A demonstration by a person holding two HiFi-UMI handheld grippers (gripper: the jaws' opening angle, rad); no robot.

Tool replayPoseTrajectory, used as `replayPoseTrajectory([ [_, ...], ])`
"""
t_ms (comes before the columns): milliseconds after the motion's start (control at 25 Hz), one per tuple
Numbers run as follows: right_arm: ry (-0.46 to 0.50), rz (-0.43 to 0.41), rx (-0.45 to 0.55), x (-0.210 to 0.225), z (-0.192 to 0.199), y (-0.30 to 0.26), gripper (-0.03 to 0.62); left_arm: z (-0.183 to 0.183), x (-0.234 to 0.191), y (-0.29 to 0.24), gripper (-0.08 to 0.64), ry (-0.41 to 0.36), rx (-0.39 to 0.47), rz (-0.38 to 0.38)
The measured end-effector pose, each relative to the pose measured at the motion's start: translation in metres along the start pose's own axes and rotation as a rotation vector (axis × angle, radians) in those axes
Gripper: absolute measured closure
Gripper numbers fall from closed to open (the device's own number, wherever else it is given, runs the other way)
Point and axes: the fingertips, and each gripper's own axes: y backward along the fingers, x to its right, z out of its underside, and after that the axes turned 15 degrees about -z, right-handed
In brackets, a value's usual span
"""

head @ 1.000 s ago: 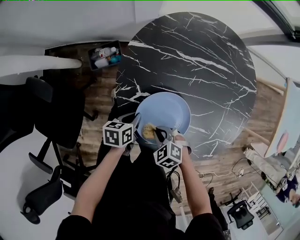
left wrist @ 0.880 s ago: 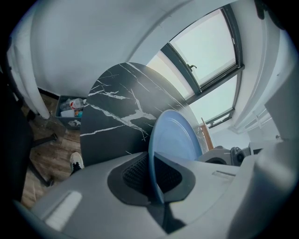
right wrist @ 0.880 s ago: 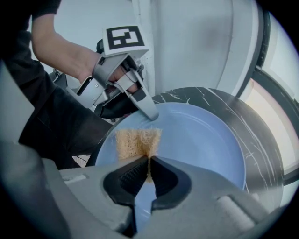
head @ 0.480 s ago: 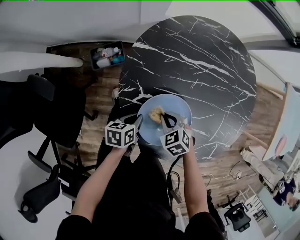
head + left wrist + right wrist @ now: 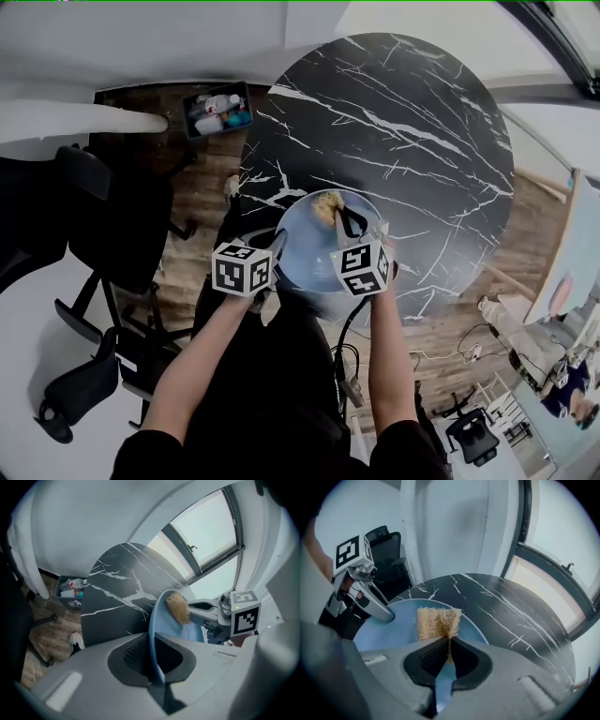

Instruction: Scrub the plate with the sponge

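A light blue plate (image 5: 305, 246) sits at the near edge of a round black marble table (image 5: 422, 141), on the person's side. The left gripper (image 5: 278, 246) holds it by its left rim: in the left gripper view the plate runs edge-on straight into the jaws, which are pressed onto the rim from both sides. From this angle only the thin rim and a slice of the plate's inner face show.

The right gripper (image 5: 341, 218) reaches across the plate from the near side. Its jaws pinch a tan, coarse sponge (image 5: 437, 622) by the lower edge; that edge is buried between the pads, and the rest stands out past the fingertips. The sponge lies against the far part of the plate's inner face, close to the far rim.

In the head view both grippers cover the plate's near rim, so how far it overhangs the table edge cannot be made out. Whether the plate's underside touches the table cannot be told either.

On the wooden floor beyond the table's left edge stands a bin (image 5: 216, 111) of bottles, too small to read. Black office chairs (image 5: 84, 216) are cut off at the picture's left edge.
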Motion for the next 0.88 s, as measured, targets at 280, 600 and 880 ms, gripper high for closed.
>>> replayPoseTrajectory([
  [280,0.023,-0.033,-0.038,-0.02,0.014,0.005,0.572,0.0,0.0,0.0,0.543,0.01,0.007,-0.014],
  [600,0.021,-0.121,-0.078,-0.073,0.046,0.008,0.572,0.0,-0.001,-0.001,0.543,0.024,0.01,-0.02],
  [880,0.041,-0.22,-0.145,-0.126,0.08,0.015,0.572,-0.001,-0.001,0.0,0.543,0.027,0.013,-0.028],
])
